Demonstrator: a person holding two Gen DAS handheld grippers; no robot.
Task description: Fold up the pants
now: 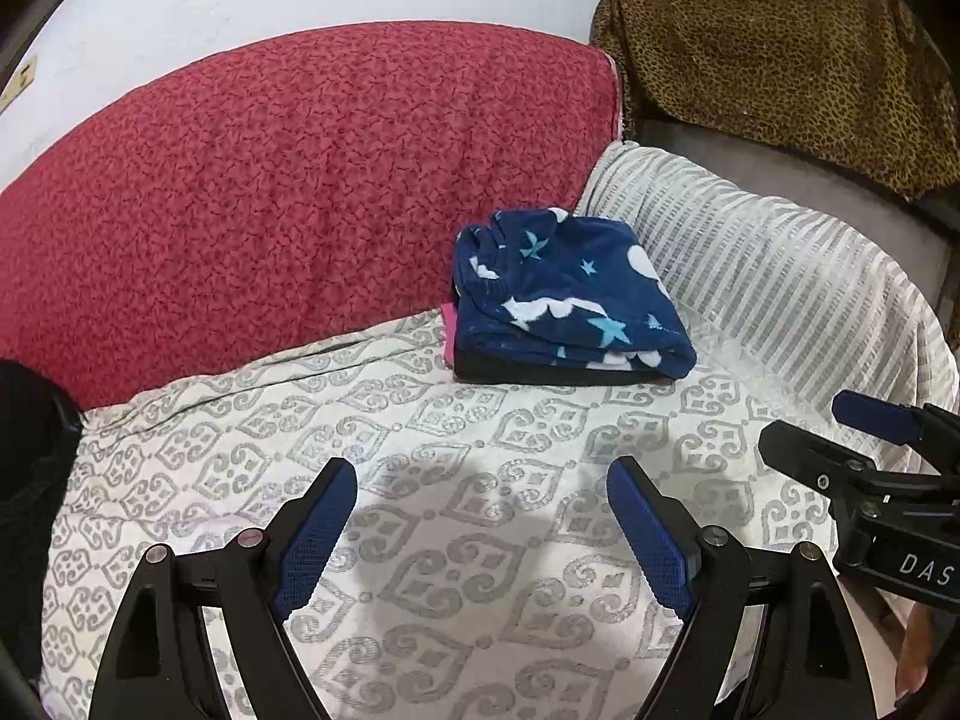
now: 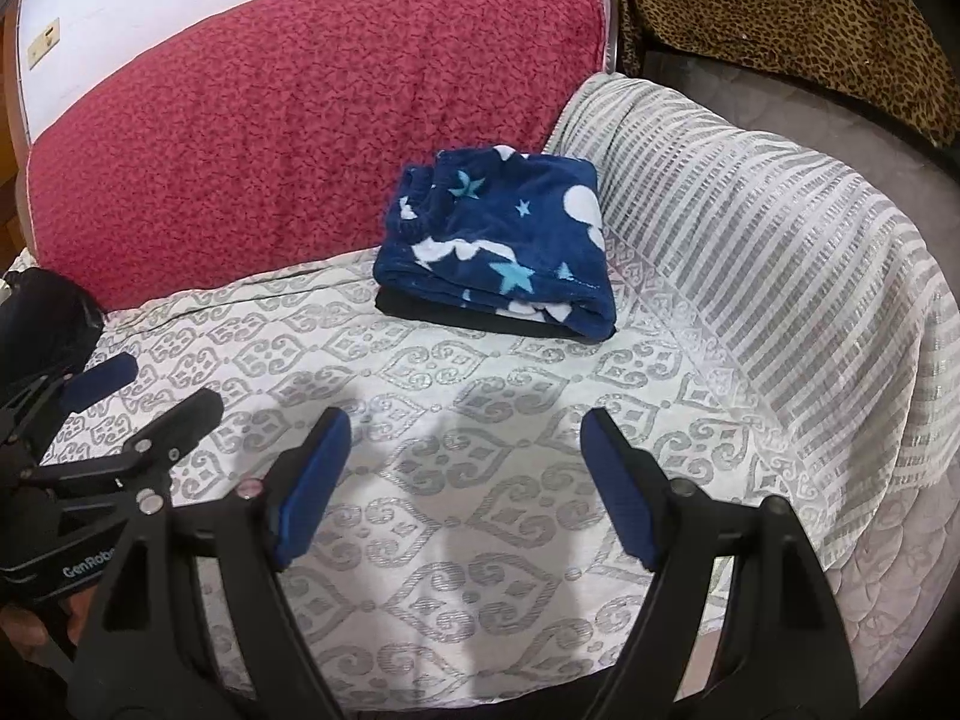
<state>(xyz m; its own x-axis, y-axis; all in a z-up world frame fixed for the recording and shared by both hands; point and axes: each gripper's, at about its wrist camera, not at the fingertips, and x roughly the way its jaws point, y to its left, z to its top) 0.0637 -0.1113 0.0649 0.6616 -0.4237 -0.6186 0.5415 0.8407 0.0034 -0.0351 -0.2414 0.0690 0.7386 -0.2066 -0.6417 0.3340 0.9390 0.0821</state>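
Observation:
The dark blue fleece pants (image 1: 570, 294) with white clouds and light blue stars lie folded in a compact bundle at the back of the bed, on top of a folded black garment (image 1: 540, 373). They also show in the right wrist view (image 2: 501, 240). My left gripper (image 1: 482, 477) is open and empty, held above the patterned bedspread well in front of the bundle. My right gripper (image 2: 465, 426) is open and empty too, beside the left one. Each gripper shows in the other's view: the right one (image 1: 840, 438) and the left one (image 2: 144, 384).
The bed has a white and grey patterned bedspread (image 1: 420, 540). A red patterned headboard cushion (image 1: 300, 192) stands behind. A striped white pillow (image 1: 780, 276) lies right of the bundle. A leopard-print cloth (image 1: 780, 60) hangs at the far right. A black object (image 1: 30, 420) sits at the left edge.

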